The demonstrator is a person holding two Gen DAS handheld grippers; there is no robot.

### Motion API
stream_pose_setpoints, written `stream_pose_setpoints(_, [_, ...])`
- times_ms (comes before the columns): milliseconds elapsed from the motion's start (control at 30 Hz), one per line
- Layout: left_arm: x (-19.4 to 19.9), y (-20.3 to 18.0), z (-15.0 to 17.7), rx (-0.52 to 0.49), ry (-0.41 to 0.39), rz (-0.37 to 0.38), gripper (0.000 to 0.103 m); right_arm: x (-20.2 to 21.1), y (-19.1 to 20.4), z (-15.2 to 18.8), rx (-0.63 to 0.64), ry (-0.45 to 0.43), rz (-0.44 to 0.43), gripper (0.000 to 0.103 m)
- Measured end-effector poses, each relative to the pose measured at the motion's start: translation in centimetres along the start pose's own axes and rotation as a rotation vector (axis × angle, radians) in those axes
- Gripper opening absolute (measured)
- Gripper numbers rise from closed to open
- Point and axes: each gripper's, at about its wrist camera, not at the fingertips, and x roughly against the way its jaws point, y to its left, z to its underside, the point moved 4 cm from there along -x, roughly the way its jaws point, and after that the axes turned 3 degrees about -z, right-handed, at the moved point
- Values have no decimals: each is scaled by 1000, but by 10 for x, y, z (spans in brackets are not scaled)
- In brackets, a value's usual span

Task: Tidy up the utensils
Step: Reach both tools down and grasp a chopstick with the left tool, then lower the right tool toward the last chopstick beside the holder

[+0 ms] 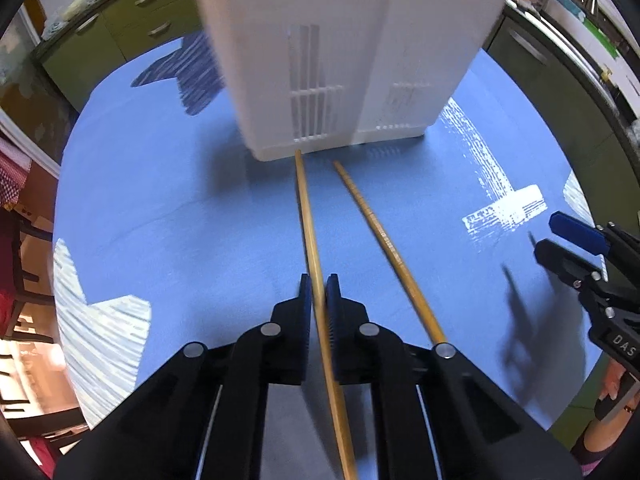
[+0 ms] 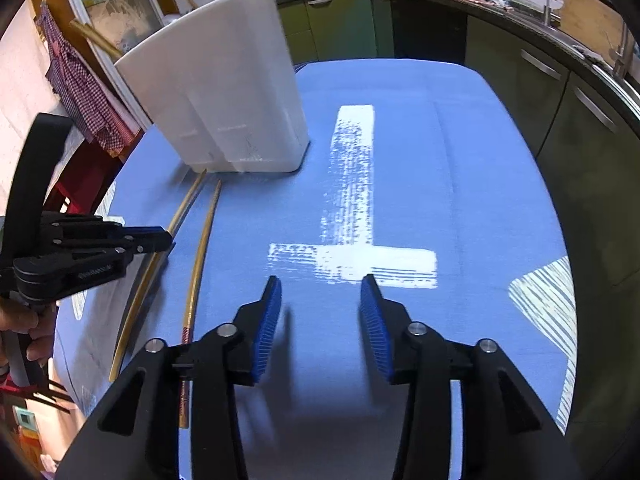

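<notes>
Left gripper is clamped on one wooden chopstick, its black jaws pressed against the shaft on both sides. We note that this chopstick's far tip reaches the base of the white plastic utensil holder, which stands upright on the blue tablecloth. We see a second chopstick lying just beside the first on the cloth, apart from the jaws. Right gripper hovers with its blue-padded jaws parted and nothing between them, above a white cross marking on the cloth.
</notes>
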Motion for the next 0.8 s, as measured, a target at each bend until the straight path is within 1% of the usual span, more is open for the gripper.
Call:
stream_pose_setpoints(167, [11,20,9,17,-28,1,7,-10,18,-7,52,33,15,44])
stream_pose_setpoints(233, [15,29,12,23,-37,3,7,-15,27,-10,67,48,1,44])
stream_pose_setpoints(267, [16,32,13,28,-41,7,7,-19,35,-13,78,64,-19,44])
stream_pose_setpoints(367, [21,41,16,40,-54,12,7,-32,53,-19,106,107,-45,44])
stream_pose_setpoints(400, [23,45,17,45,-60,12,7,-36,58,-21,113,117,-50,43])
stream_pose_setpoints(467, [23,47,20,47,-64,12,7,-47,71,-25,123,145,-72,37])
stream_pose_setpoints(533, [23,50,23,49,-65,16,7,-53,79,-28,130,158,-77,35])
stream_pose_setpoints(567, [23,52,23,50,-64,19,7,-58,84,-30,138,165,-69,30])
stream_pose_setpoints(800, [24,55,29,49,-66,34,7,-79,100,-42,181,194,-5,29])
